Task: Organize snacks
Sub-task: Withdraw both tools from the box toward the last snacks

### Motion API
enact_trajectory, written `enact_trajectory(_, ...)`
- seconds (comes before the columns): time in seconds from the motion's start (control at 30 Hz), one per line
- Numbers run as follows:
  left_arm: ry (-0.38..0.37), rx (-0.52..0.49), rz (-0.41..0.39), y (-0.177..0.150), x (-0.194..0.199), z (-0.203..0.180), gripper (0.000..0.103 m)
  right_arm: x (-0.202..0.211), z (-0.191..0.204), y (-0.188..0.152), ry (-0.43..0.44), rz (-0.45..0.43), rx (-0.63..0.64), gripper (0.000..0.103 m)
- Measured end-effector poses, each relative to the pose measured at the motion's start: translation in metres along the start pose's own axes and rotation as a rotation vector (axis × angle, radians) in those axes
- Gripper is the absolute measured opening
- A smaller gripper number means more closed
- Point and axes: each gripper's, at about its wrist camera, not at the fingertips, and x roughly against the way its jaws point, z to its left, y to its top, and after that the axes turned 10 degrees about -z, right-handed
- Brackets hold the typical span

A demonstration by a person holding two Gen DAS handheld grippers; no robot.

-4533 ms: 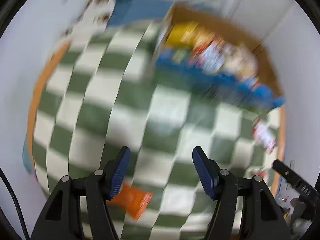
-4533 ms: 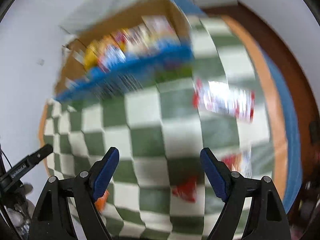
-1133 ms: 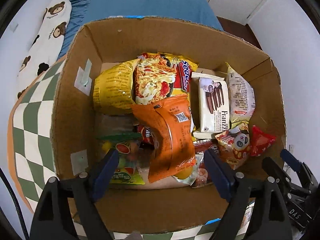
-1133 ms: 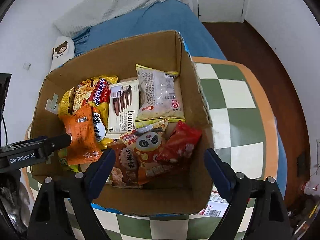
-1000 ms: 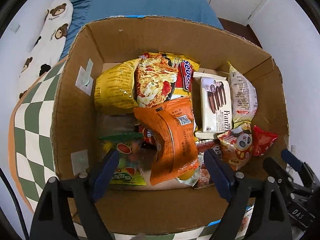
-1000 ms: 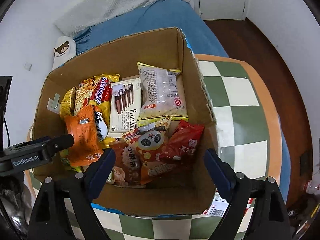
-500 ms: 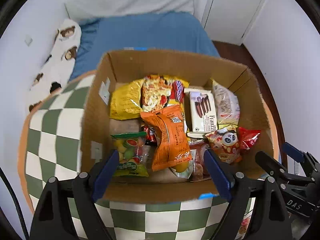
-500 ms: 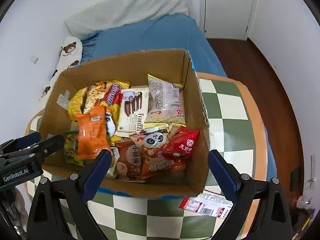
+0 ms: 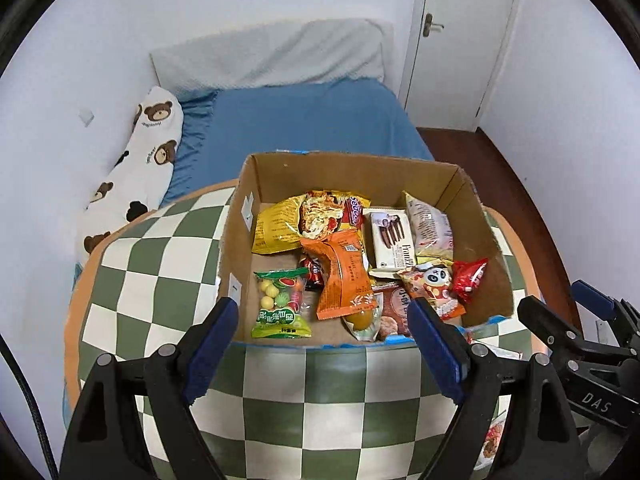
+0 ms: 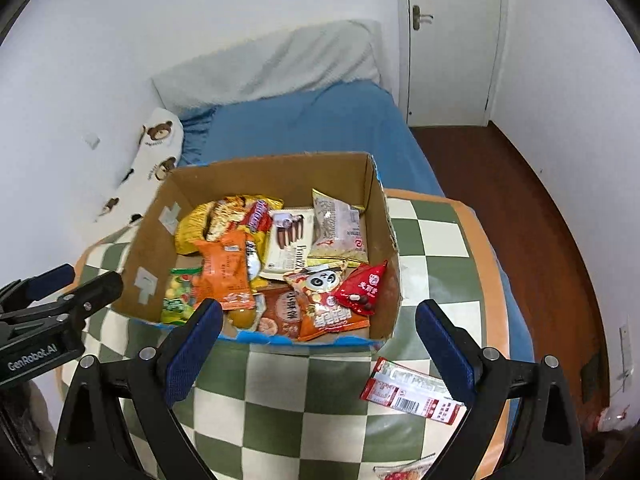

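The cardboard box (image 9: pixel 476 216) sits on the green-and-white checked table (image 9: pixel 160 264), and everything else is easiest placed from it. Inside the box the snacks lie heaped: an orange packet (image 9: pixel 344 276) near the middle, a green candy bag (image 9: pixel 280 304) toward its near left corner, a white chocolate-biscuit pack (image 9: pixel 390 240) further back, a panda-print bag (image 9: pixel 434 284) and a small red packet (image 9: pixel 470 280) on its right side. Outside the box, on the table just before its near right corner, lies a flat red-and-white packet (image 10: pixel 412 392), apart from the cardboard. The left gripper (image 9: pixel 322 344) hangs in front of the box's near wall with its blue fingers spread wide and nothing between them. The right gripper (image 10: pixel 318 342) hovers at the same near wall, likewise spread and empty, the loose packet lying just below its right finger. Beyond the box is a blue bed (image 10: pixel 312 124).
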Motion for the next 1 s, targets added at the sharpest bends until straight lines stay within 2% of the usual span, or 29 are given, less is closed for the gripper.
enact_trajectory(0.33, 0.01, -0.017, -0.073, -0.016, 0.047, -0.007, 0.087, 0.051, 0.007, -0.009, 0.015, -0.075, -0.002, 0.099)
enact_trajectory(0.67, 0.02, -0.011, -0.088, -0.023, 0.062, -0.012, 0.087, 0.071, 0.007, -0.01, 0.046, -0.106, -0.022, 0.099)
enact_trajectory(0.83, 0.029, -0.024, -0.057, -0.03, 0.052, -0.022, 0.087, 0.059, -0.025, -0.019, 0.086, -0.057, -0.13, 0.099)
enact_trajectory(1.0, 0.017, -0.062, 0.035, -0.05, 0.017, -0.054, 0.087, 0.031, -0.081, -0.042, 0.07, 0.04, -0.264, 0.099)
